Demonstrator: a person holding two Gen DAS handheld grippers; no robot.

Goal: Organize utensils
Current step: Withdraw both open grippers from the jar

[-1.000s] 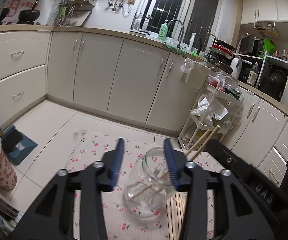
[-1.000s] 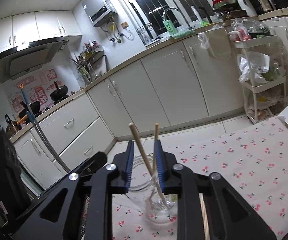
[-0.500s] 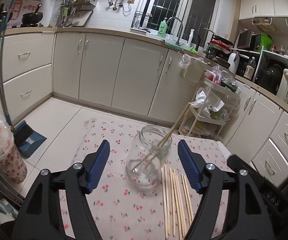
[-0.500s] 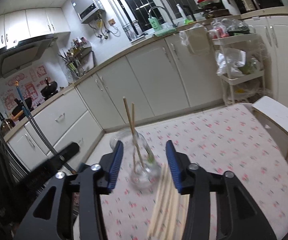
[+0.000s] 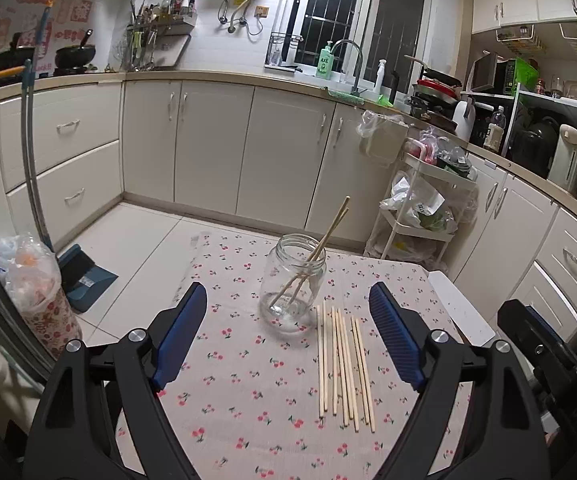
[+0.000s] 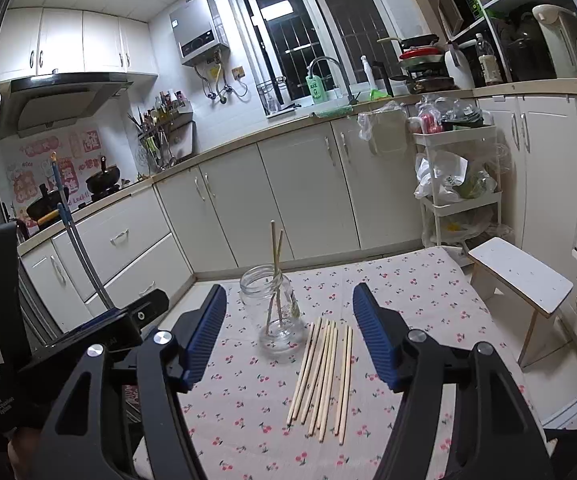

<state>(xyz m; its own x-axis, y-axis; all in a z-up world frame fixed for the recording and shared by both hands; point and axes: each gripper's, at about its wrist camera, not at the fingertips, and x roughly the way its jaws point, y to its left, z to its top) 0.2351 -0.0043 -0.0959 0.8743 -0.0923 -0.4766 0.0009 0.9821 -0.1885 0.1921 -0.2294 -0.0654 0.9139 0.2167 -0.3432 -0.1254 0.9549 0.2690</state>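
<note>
- Chopsticks (image 5: 344,364) of pale wood lie loose in a rough row on the cherry-print tablecloth (image 5: 248,400), near the middle of the table, their far tips just beside the base of a glass jar (image 5: 293,280)
- The jar stands upright and uncapped, a little farther toward the table's far edge than the loose row
- Two chopsticks in the jar (image 5: 324,240) lean against its rim, their upper ends sticking out well above the mouth
- The left gripper (image 5: 288,336) hovers over the near side of the table with its blue-padded fingers (image 5: 180,332) spread wide, grasping nothing; jar and loose row show between them
- The right gripper (image 6: 288,336) is likewise released, its blue fingers (image 6: 372,332) wide apart and apart from the jar and the row
- A small white stool (image 6: 520,280) stands at the table's right edge
- Beyond the table's far edge run cream kitchen cabinets (image 5: 248,148), and a white trolley (image 5: 420,216) holding plastic bags stands near its far right corner
</note>
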